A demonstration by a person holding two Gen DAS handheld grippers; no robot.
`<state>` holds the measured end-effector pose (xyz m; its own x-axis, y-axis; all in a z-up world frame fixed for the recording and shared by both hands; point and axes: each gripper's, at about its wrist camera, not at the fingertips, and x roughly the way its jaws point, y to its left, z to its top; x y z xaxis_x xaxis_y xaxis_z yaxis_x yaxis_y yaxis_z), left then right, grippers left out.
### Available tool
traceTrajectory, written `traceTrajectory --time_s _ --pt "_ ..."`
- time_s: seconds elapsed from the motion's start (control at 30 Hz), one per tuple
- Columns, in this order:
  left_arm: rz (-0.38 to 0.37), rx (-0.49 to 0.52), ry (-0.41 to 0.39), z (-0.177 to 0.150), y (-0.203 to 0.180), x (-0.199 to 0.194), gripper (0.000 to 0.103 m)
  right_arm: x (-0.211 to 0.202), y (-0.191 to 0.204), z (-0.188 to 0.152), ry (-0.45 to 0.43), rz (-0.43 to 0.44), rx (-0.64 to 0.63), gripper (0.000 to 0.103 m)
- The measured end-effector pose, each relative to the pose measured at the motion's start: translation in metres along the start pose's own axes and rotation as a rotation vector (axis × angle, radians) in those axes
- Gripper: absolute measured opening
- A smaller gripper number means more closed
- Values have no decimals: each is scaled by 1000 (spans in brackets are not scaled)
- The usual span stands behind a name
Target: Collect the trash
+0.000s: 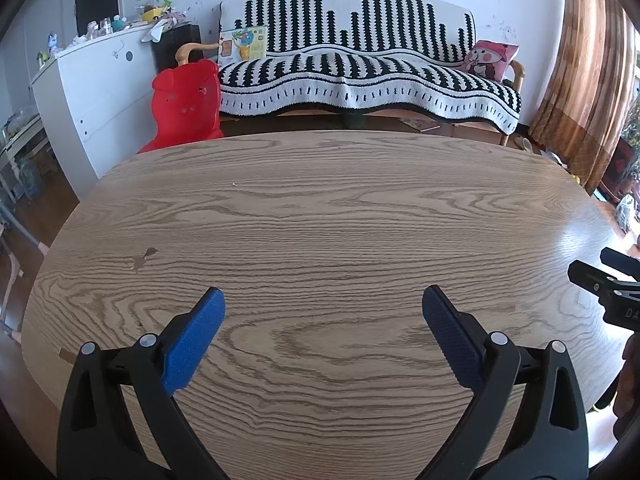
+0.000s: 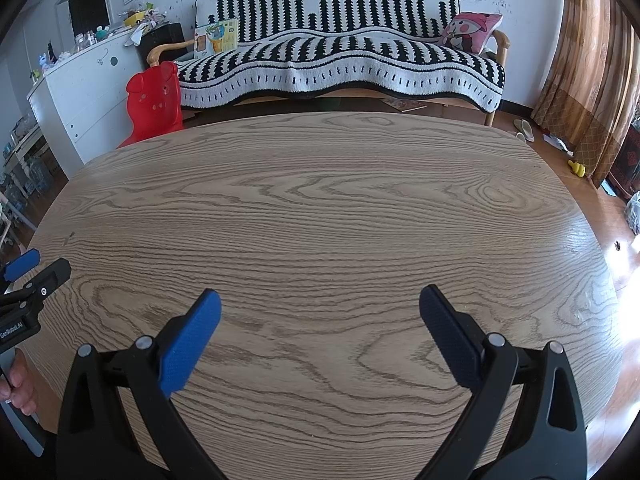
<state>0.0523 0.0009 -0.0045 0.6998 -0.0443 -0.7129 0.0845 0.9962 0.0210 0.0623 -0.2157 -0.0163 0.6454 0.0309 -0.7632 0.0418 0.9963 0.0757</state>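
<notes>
1. The left gripper [image 1: 324, 300] hangs over the near part of a wood-grain tabletop [image 1: 320, 216], its blue-padded fingers [image 1: 196, 340] spread wide with nothing between them and nothing touching the pads.
2. The right gripper [image 2: 320, 300] sits just beside it at the same height, likewise spread wide and holding nothing; its fingers [image 2: 192, 344] hover above bare wood.
3. Each gripper shows at the edge of the other's view: the right one at the far right of the left wrist view, the left one at the far left of the right wrist view, with part of a person's hand [image 2: 18, 380] below it.
4. No trash can be made out on the tabletop in either view; only a small dark chip [image 1: 144, 258] in the veneer and a pale speck [image 1: 233, 185] mark the surface.
5. Beyond the far edge of the tabletop stands a red plastic child's chair [image 1: 186, 104], beside a white cabinet [image 1: 92, 92] whose top is crowded with small items.
6. Against the back wall sits a sofa [image 1: 360, 68] under a black-and-white patterned throw, carrying a picture book [image 1: 243, 46] at one end and a pink cartoon cushion [image 1: 491, 60] at the other.
7. Brown curtains [image 1: 580, 80] hang at the right, and slippers [image 2: 525, 130] and a small yellow toy [image 2: 577, 168] lie on the floor near them.
</notes>
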Motion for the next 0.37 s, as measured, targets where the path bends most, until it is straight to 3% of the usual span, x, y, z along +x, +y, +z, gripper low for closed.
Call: traceTrajectory --time_s 0.37 --pt "15 11 9 0 -2 2 96 1 -2 2 2 -5 9 96"
